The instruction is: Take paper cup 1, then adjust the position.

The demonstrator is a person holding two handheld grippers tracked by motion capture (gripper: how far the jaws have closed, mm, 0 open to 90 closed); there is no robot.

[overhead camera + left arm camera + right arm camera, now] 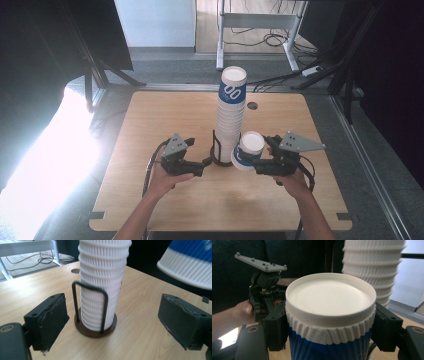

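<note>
Firmly, the right claw (329,332) grips a ribbed paper cup (329,315); left claw (112,325) gapes wide, empty.

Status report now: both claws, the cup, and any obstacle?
Right claw shut on single paper cup, upside down. Left claw open, beside wire cup holder. Cup stack close beside held cup.

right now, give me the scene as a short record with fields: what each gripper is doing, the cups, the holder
left gripper: open, jaws either side of the holder, touching nothing
right gripper: shut on the single cup
single cup: blue and white, upside down, held beside the stack
cup stack: tall, upside down, standing in the holder
holder: round dark base with wire loop, on the table
table: light wood
</note>
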